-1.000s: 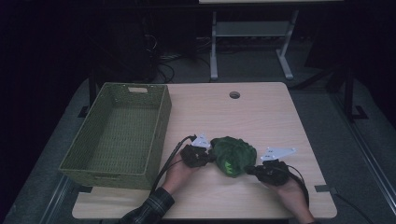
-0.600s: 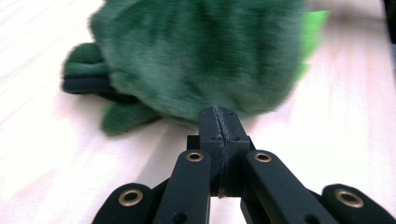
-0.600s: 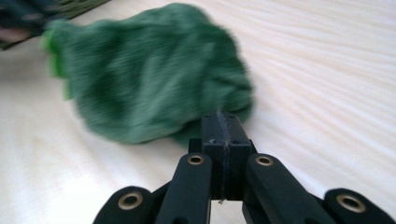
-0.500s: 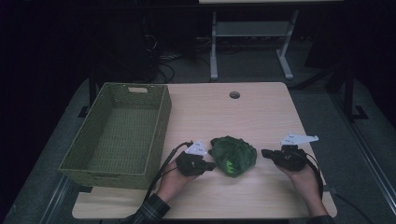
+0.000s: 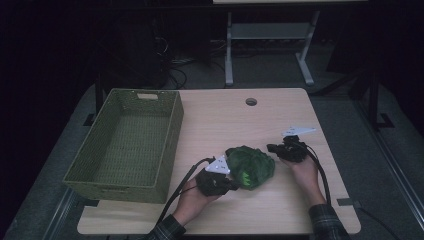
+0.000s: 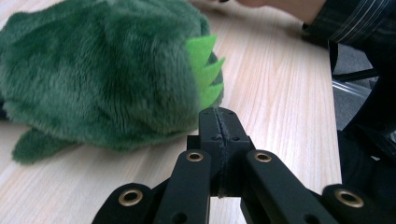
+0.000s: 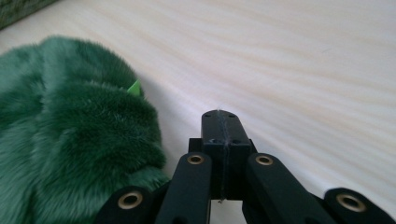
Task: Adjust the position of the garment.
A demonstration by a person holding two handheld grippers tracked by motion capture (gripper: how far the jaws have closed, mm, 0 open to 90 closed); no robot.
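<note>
While both sets of jaws are pressing fully together with nothing gripped, the green plush toy [image 5: 250, 166] is lying between them, just beyond the left gripper [image 5: 231, 186] and beside the right gripper [image 5: 271, 148].

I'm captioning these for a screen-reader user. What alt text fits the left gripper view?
A green plush toy with light-green felt spikes lies on a pale wooden table, just beyond the left gripper, whose black jaws are shut with nothing between them.
</note>
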